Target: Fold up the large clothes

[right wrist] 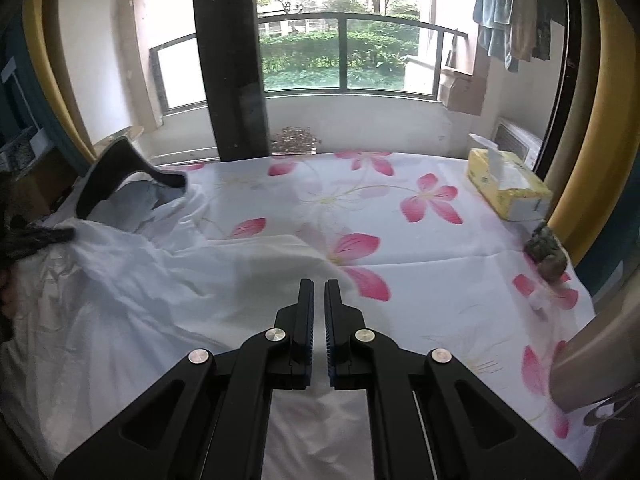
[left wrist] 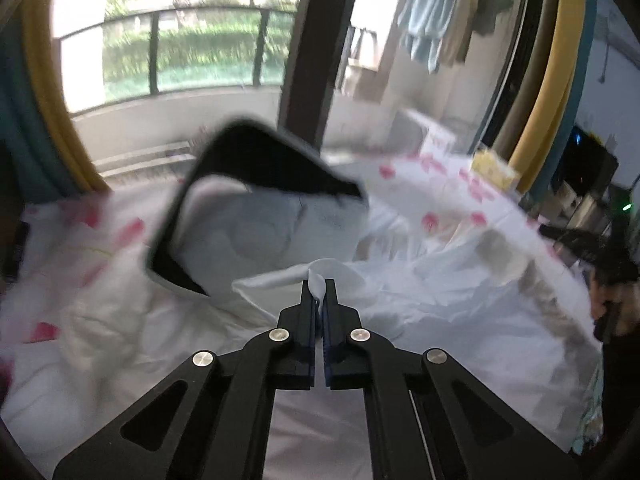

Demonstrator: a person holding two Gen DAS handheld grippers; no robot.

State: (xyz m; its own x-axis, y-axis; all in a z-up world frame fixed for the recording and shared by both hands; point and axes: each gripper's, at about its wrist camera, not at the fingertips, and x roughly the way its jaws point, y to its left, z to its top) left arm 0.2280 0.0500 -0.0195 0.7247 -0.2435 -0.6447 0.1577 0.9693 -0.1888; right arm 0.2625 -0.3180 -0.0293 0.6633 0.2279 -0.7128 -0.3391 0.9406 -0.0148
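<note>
Surface: table under a white cloth (right wrist: 420, 248) printed with pink flowers. White garment (right wrist: 132, 292) with black collar lies crumpled at my near-left edge. Left gripper (left wrist: 319, 292): fingers clamped on a fold of that garment. Right gripper (right wrist: 319, 292): fingers together, nothing between them. Yellow tissue box (right wrist: 506, 192) at far-right corner. Room: balcony railing (right wrist: 340, 24) with greenery behind, hanging clothes (right wrist: 508, 12) upper right.

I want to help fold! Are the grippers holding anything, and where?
The left hand-held gripper pinches a bunched fold of the white garment at its edge. The right hand-held gripper is shut and holds nothing.
</note>
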